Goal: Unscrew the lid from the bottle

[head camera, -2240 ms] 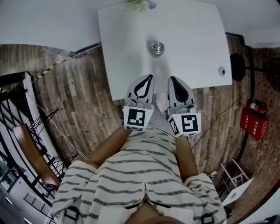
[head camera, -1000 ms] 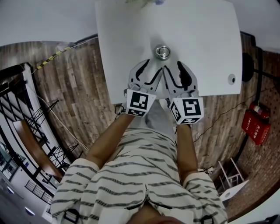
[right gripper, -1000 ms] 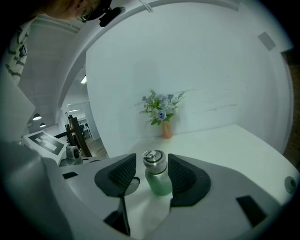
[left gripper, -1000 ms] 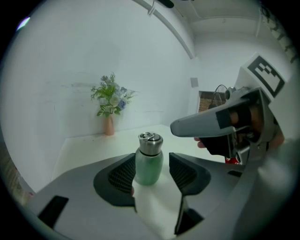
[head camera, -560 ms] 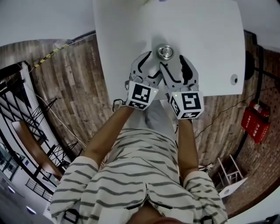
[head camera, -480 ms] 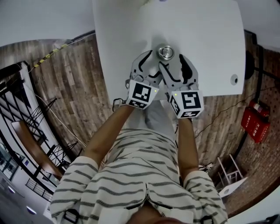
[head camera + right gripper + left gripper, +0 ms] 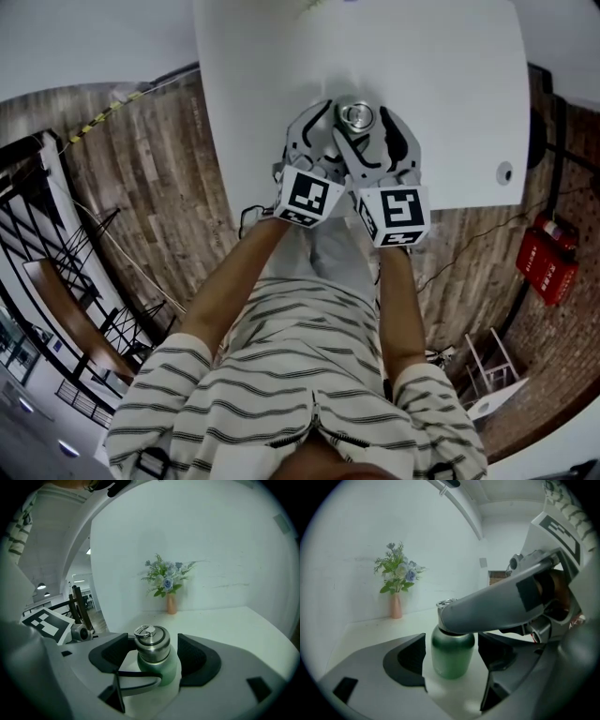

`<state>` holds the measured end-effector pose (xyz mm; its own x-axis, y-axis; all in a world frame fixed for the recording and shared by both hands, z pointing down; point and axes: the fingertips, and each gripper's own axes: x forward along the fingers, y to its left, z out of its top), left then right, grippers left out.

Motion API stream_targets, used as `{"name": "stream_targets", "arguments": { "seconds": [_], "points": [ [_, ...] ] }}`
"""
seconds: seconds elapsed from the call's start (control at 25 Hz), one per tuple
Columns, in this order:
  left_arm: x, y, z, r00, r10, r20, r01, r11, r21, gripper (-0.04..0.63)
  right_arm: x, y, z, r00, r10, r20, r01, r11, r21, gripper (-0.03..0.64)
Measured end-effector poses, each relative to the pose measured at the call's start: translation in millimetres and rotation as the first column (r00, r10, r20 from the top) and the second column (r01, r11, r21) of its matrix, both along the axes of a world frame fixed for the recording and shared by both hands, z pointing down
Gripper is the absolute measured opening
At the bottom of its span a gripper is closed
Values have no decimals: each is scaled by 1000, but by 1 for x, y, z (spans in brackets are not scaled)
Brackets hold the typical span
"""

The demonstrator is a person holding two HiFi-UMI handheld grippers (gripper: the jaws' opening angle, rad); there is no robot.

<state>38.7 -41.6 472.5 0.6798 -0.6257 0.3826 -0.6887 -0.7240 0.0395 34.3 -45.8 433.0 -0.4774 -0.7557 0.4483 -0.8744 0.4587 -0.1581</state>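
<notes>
A green bottle [image 7: 452, 657] with a steel lid [image 7: 152, 644] stands upright on the white table [image 7: 441, 75]; the lid [image 7: 356, 116] shows from above. My left gripper [image 7: 452, 660] straddles the green body low down, jaws opening, with gaps on both sides. My right gripper [image 7: 152, 656] sits higher, level with the lid and neck, jaws also opening, pads clear of the metal. In the left gripper view, one right finger [image 7: 487, 609] crosses in front of the bottle's top and hides the lid. Both grippers [image 7: 323, 127] [image 7: 367, 131] meet at the bottle near the table's front edge.
A pink vase of flowers [image 7: 395, 604] [image 7: 171, 603] stands at the table's far edge by the white wall. A cable hole [image 7: 505, 172] lies at the table's right front corner. Wooden floor surrounds the table, with a red box [image 7: 547, 262] at the right.
Both grippers have moved forward from the table's near edge to the bottle and now flank it. Their jaws have spread wider. The bottle has not moved.
</notes>
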Motion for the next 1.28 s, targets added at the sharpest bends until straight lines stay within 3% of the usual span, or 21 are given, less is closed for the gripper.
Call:
{"name": "stream_targets", "arguments": {
  "seconds": [0.36, 0.52, 0.76, 1.04, 1.28],
  "points": [
    [6, -6, 3, 1000, 29, -7, -29, 999, 18, 314, -1, -5, 9, 999, -14, -37, 14, 1000, -5, 298],
    [7, -7, 2, 999, 33, -10, -33, 999, 27, 312, -5, -6, 7, 999, -14, -43, 15, 1000, 13, 245],
    [4, -7, 3, 999, 44, -13, -44, 999, 31, 311, -7, -7, 8, 998, -25, -50, 26, 999, 21, 244],
    [4, -5, 2, 998, 60, 3, -60, 998, 33, 311, -8, -4, 7, 995, -86, -53, 87, 996, 17, 250],
    [5, -4, 2, 998, 61, 9, -61, 998, 35, 311, -8, -1, 7, 978, -194, -81, 197, 980, 26, 258]
  ]
}}
